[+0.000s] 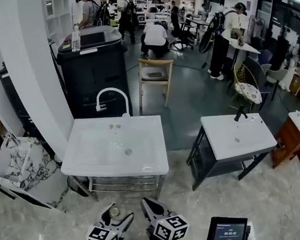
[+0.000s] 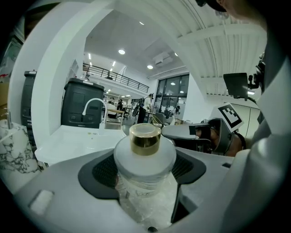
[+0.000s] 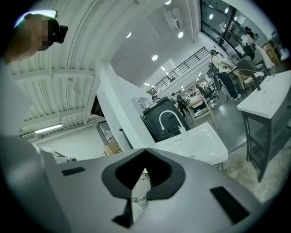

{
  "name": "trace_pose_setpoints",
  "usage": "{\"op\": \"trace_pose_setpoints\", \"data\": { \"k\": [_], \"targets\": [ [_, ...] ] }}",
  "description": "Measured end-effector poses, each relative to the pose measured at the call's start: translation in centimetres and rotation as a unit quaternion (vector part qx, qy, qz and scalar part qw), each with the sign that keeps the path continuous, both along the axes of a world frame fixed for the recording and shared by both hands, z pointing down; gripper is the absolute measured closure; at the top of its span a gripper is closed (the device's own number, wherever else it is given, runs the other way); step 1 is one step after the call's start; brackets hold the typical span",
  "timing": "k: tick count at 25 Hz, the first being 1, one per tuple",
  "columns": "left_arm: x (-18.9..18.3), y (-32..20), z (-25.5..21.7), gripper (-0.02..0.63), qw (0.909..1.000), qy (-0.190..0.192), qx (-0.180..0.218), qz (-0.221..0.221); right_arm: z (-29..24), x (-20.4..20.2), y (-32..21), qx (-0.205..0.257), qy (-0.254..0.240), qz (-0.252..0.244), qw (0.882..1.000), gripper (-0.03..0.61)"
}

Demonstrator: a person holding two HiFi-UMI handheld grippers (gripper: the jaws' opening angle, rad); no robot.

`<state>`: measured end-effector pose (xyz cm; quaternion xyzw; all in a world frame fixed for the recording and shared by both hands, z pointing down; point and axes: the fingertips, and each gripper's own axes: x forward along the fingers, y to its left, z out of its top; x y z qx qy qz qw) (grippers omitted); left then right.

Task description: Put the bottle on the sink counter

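Note:
A clear bottle with a gold cap sits upright between the jaws of my left gripper, whose pads press on its sides. From the head view, the left gripper hangs low in front of the white sink counter, with the bottle's cap showing between its fingers. Beside it, the right gripper is shut with nothing in it. The right gripper view shows its jaws closed together, the sink counter beyond them. The counter's white faucet stands at its far edge.
A second white sink stands to the right. A black cabinet with a plastic bottle on top is behind the counter, next to a wooden chair. A marble slab leans at left. A tablet is near my right. People work farther back.

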<state>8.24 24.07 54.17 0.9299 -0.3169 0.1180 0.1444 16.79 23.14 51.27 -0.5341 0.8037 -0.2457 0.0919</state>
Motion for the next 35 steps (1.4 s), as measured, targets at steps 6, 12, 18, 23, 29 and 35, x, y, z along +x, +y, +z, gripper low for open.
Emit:
{"op": "trace_pose_setpoints", "data": {
  "k": [6,12,18,23,29,35],
  "targets": [
    [-2.9,-1.3,-0.2,0.276,1.0,0.007,0.004,-0.002,0.2,-3.0,-1.1,0.003,0.022,0.003,1.0,0.583],
    [-7.1,-2.6,0.0,0.276,0.9998,0.013,0.012,-0.007,1.1,-7.1,-2.4,-0.007,0.028,0.001,1.0,0.583],
    [-10.5,-3.1,0.5,0.276,0.9997,0.02,-0.001,-0.013,2.2,-10.4,-3.4,-0.029,0.027,-0.005,0.999,0.583],
    [-11.4,-4.0,1.4,0.276,0.9992,0.029,-0.02,-0.017,2.9,-11.3,-4.3,-0.043,0.034,-0.009,0.998,0.583],
    [-11.9,-6.1,2.1,0.276,0.9989,0.025,-0.03,-0.026,3.6,-11.8,-7.0,-0.049,0.025,-0.02,0.998,0.583],
    [-12.3,-10.2,2.4,0.276,0.9977,0.027,-0.024,-0.057,3.9,-12.1,-11.6,-0.041,0.01,-0.05,0.998,0.583]
  ]
}}
